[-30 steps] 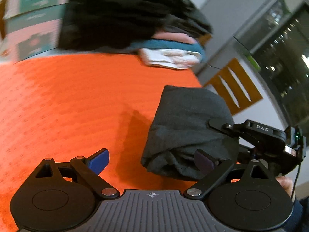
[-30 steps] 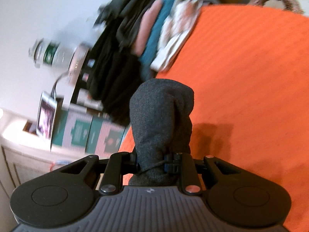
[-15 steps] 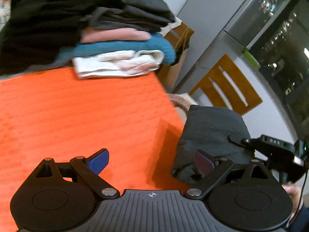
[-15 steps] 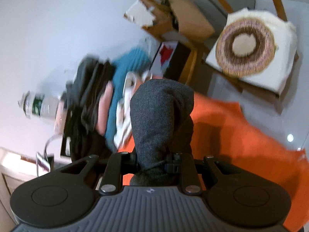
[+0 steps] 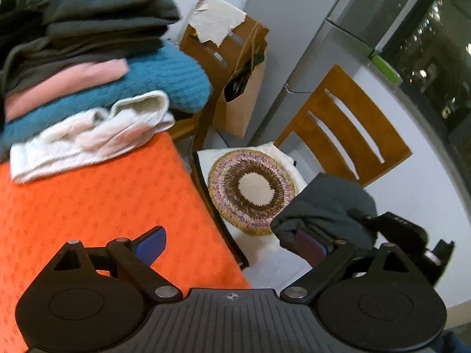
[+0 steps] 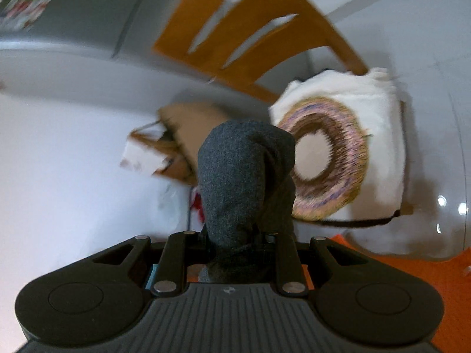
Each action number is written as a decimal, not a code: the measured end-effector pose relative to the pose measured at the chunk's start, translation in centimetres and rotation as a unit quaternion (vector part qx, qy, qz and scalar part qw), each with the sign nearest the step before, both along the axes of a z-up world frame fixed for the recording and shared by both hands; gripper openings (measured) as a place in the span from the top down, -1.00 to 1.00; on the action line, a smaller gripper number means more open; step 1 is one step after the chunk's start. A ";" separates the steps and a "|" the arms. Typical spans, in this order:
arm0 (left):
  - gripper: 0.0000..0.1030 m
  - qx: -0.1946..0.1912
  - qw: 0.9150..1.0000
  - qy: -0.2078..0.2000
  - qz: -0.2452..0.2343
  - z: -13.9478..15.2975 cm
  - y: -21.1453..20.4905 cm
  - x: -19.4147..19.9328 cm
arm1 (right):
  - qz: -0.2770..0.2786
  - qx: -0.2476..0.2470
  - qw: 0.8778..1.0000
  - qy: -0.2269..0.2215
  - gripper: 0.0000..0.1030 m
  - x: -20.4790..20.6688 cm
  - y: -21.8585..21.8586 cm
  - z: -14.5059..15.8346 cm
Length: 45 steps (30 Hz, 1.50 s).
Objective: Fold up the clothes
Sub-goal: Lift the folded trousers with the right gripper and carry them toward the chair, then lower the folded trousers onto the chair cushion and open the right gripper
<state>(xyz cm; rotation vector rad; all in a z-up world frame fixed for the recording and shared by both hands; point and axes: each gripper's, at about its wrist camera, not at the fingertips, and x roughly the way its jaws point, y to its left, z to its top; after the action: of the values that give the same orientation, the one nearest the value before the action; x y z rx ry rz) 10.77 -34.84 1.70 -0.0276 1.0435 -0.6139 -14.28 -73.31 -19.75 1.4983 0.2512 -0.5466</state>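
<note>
Charcoal-grey knit fabric, a folded bundle of clothing (image 6: 245,176), fills the middle of the right wrist view, pinched between the closed fingers of the right gripper (image 6: 238,239) and rising toward twelve o'clock from them. The bundle hangs in the air off the table's edge, in front of a round woven seat pad with brown and purple rings (image 6: 329,170) at about two o'clock, which lies on a white cushion (image 6: 382,111) on a wooden slat-backed chair (image 6: 247,26). A strip of orange textured tablecloth (image 6: 450,288) shows at four o'clock. This view is blurred.

In the left wrist view the left gripper (image 5: 232,247) holds nothing, its blue-padded fingers (image 5: 151,244) spread wide, hovering over the corner of the orange cloth (image 5: 97,206). At three o'clock the same grey bundle (image 5: 326,206) appears in the other black gripper (image 5: 394,232), beyond the table's edge and just beside the woven pad (image 5: 250,188). At ten to eleven o'clock a stack of folded clothes (image 5: 97,67) sits on the table: white towelling at the bottom, then teal knit, pink, and dark grey pieces on top. A brown paper bag (image 5: 241,97) stands near a second chair at twelve o'clock.
</note>
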 end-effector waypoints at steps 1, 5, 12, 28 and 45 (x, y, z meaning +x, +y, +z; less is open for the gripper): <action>-0.85 0.006 1.000 -0.004 -0.003 -0.2 -0.5 0.4 | -0.014 0.006 1.000 0.004 0.52 0.4 -0.4 -1.4; -0.86 0.026 1.000 -0.003 -0.001 -1.0 -1.6 2.2 | -0.063 0.031 0.997 0.018 0.52 2.7 -1.9 -7.6; -0.86 0.039 0.998 0.019 0.034 -3.0 -1.6 5.7 | -0.105 0.042 0.993 0.029 0.52 9.3 -4.5 -17.4; -0.86 0.060 0.997 0.013 -0.054 -5.7 -4.9 6.7 | -0.119 0.050 0.985 0.115 0.36 11.1 -4.8 -29.7; -0.86 0.088 0.987 -0.001 -0.136 -5.5 -7.4 3.1 | 0.016 -0.004 0.948 0.319 -0.40 10.5 -5.9 -26.7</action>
<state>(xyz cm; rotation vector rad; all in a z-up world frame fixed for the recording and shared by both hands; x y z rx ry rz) 13.87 -42.24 -3.79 0.2744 1.1044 -0.7663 -3.80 -79.19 -46.41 1.2687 0.7725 -0.9984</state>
